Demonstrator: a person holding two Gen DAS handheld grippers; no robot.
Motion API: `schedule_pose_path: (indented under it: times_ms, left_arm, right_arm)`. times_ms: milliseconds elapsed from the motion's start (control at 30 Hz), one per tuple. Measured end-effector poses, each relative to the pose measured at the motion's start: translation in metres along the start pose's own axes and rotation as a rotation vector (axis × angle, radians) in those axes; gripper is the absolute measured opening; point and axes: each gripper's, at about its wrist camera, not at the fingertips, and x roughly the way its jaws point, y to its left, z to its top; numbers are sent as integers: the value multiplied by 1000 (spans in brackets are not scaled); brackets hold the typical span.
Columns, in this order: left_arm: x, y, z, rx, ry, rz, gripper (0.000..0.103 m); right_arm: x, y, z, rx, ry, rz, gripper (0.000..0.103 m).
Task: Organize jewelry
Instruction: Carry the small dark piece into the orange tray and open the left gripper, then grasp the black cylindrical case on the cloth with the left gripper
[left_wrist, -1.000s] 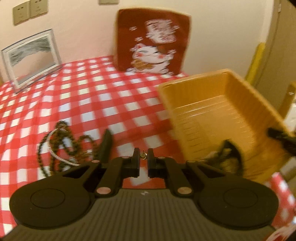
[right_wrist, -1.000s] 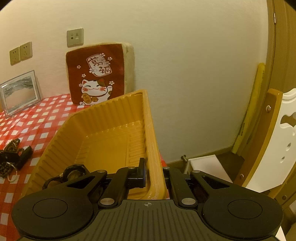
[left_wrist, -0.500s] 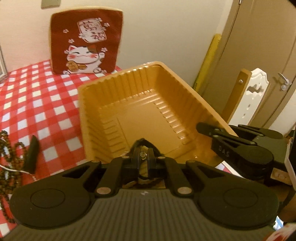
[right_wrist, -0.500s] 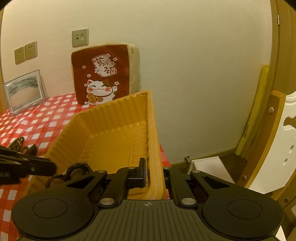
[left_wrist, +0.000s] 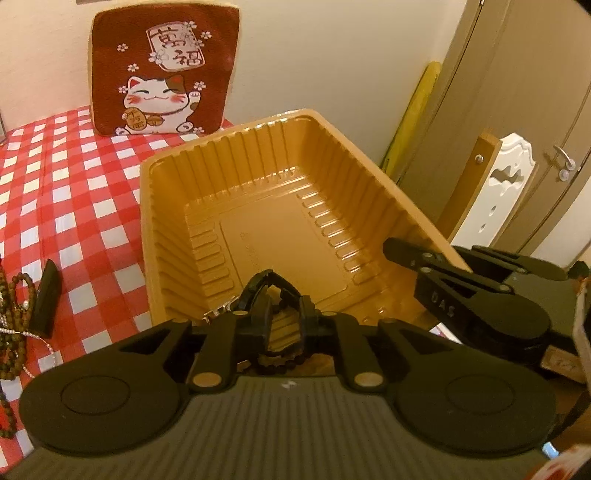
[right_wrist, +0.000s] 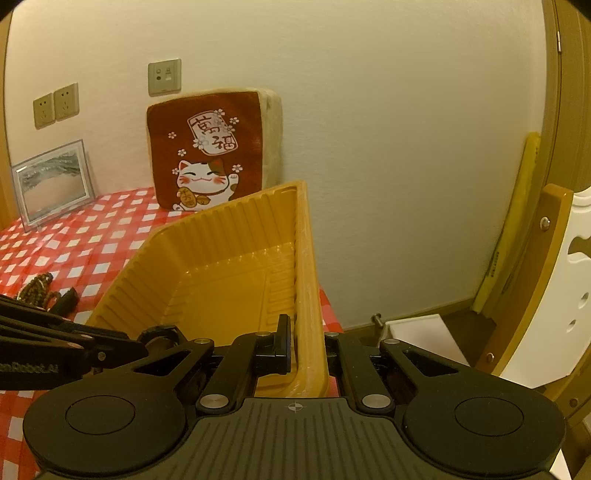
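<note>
A yellow ribbed plastic tray (left_wrist: 162, 229) stands tilted on the red-checked cloth. My left gripper (left_wrist: 285, 321) hangs over the tray's near corner. Its jaws are opening and nothing is pinched between them. A black bead bracelet (left_wrist: 273, 282) lies in the tray right under the tips. A small silvery piece (left_wrist: 216, 313) shows just left of them. My right gripper (right_wrist: 306, 343) is shut on the right wall of the tray (right_wrist: 221, 236) and holds it up. In the left wrist view the right gripper (left_wrist: 406, 254) reaches in over the rim.
Brown bead strands (left_wrist: 11, 332) and a black bar (left_wrist: 46, 295) lie on the cloth left of the tray. A lucky-cat cushion (left_wrist: 162, 70) and a picture frame (right_wrist: 51, 184) lean on the back wall. The table ends right of the tray, with a white chair (left_wrist: 495, 192) beyond.
My left gripper swung right from the bead pile to the tray's near corner. Its tips, which pinched a small silvery piece, have parted. The right gripper kept still on the tray wall.
</note>
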Motion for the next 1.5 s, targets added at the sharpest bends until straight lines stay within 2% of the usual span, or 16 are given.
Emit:
schedule_pose_path:
  times_ms: [333,500,800,1000,1500]
  left_arm:
    - [-38,19,4,-81,-65,36,16]
    - [-55,38,-3,-117,-75,112,18]
    - [-70,77,-32,-197,-30,255,20]
    - [-77,89,-47,-212,-12,315,20]
    - [-69,103,-48,-196,-20,361,22]
  right_arm:
    - [-1,1,2,0,0,2,5]
    - [-1,1,3,-1,-1,4,5]
    - [-1,3,4,-3,-3,6,5]
    - [1,5,4,-9,-8,2,5]
    - [11,7,4,-9,-14,-26,5]
